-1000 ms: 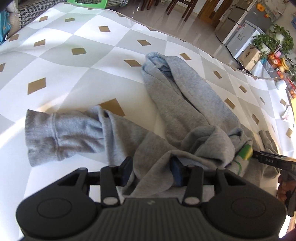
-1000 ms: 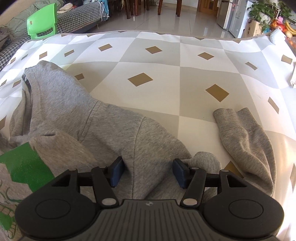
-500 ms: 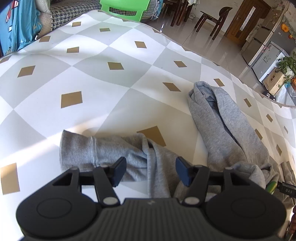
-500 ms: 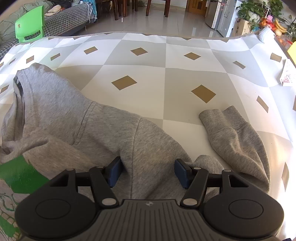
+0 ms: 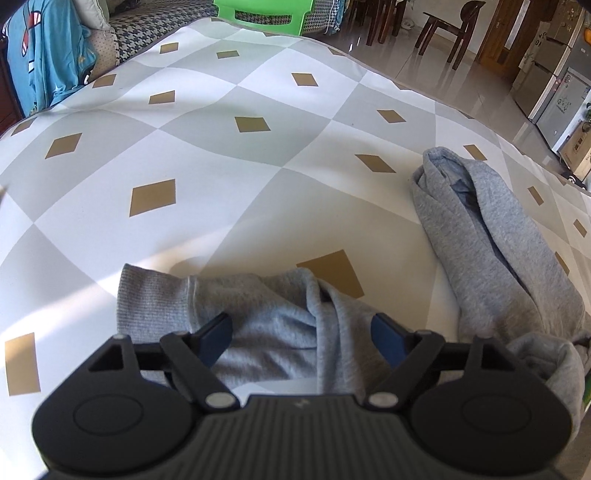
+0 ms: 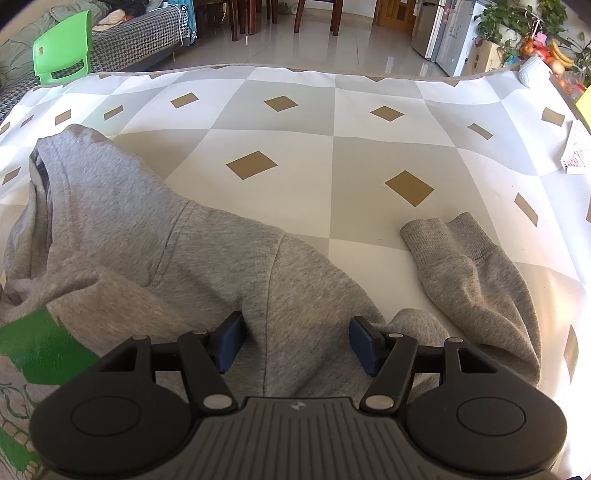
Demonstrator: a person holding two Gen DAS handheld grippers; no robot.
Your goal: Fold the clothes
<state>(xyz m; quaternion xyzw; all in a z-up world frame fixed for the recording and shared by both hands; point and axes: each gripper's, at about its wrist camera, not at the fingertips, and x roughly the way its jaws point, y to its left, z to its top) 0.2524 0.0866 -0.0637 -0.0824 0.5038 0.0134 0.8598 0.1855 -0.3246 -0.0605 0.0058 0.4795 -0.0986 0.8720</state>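
A cloth [image 5: 221, 155] with grey and white curved fields and tan diamonds spreads ahead of and beneath both grippers. Far ahead of the left gripper, beyond the cloth's edge, stands a green plastic chair [image 5: 264, 11]; to that gripper's far left hangs a blue printed fabric [image 5: 48, 55] beside a houndstooth sofa [image 5: 159, 18]. Ahead to its right a dark wooden chair [image 5: 456, 29] stands on glossy floor tiles [image 5: 424, 70]. Far ahead to the right gripper's right are a steel refrigerator [image 6: 436, 33], potted greenery [image 6: 517, 18] and bananas [image 6: 561, 51]. A printed paper slip [image 6: 578, 151] lies on the cloth at that gripper's far right.
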